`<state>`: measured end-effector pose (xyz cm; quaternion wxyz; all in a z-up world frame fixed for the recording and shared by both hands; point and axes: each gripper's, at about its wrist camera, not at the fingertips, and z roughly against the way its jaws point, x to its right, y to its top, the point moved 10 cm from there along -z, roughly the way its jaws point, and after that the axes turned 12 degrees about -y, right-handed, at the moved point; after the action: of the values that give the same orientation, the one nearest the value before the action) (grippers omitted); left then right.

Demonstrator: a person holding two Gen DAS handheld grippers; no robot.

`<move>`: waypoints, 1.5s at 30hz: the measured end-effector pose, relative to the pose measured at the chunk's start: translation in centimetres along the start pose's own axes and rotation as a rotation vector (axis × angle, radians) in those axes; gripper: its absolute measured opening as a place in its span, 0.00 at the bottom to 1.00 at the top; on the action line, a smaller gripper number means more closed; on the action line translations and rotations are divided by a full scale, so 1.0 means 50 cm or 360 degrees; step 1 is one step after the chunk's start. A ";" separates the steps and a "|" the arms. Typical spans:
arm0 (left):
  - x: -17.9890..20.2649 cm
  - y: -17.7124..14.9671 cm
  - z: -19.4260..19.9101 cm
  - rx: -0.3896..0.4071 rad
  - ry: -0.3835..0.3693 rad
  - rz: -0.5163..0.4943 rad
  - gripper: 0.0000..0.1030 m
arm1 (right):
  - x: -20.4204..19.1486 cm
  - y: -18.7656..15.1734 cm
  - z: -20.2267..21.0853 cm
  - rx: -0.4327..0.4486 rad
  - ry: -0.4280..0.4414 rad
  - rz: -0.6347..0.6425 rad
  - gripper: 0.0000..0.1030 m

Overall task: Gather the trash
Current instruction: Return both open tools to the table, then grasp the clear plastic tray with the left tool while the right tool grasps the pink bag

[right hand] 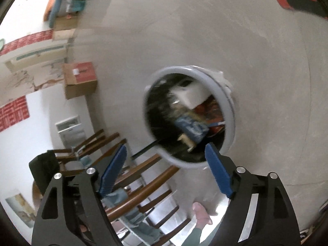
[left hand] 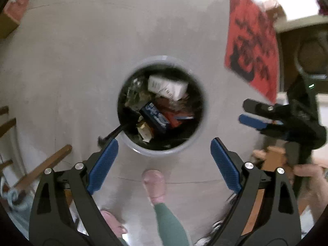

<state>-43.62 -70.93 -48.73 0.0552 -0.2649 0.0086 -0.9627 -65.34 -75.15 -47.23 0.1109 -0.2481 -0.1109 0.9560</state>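
A: Where's the trash?

B: In the bin point(left hand: 131, 143) on the floor point(left hand: 71, 61): a white box point(left hand: 167, 87), a blue packet point(left hand: 155, 119), other wrappers.

A: And the grippers?

B: The left gripper point(left hand: 164, 150) and the right gripper point(right hand: 165, 160) both hang above it, spread wide, nothing between their fingers.

A: So the drop looks done?

B: I'd say so. Next is finding another piece; none shows on the bare floor here.

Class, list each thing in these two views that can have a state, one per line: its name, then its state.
Trash bin: upright on the floor, lidless, partly filled with packaging.
White box: lying in the bin, on top.
Blue packet: lying in the bin.
Left hand-held gripper: open, empty.
Right hand-held gripper: open, empty.
Cardboard box: closed, on the floor.
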 end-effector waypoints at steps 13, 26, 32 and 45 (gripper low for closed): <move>0.125 -0.200 0.690 0.0589 -0.0140 0.0161 0.93 | -0.495 -0.282 0.329 -0.0150 0.0299 0.0756 0.86; -0.201 -0.692 1.160 0.1352 0.0191 0.0931 0.93 | -1.058 -0.774 0.388 -0.0515 0.0546 0.1904 0.88; -0.376 -0.915 1.204 0.1516 0.0279 0.1279 0.93 | -1.206 -0.999 0.260 -0.0742 0.0522 0.2154 0.88; -0.655 -1.007 1.126 0.1468 0.0101 0.1541 0.93 | -1.333 -1.176 -0.103 -0.0941 0.0111 0.2264 0.88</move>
<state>7.98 -16.57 -14.68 0.5882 -0.1520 -0.2842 -0.7417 3.24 -36.25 -5.95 -0.5979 -0.3091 -0.1720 0.7193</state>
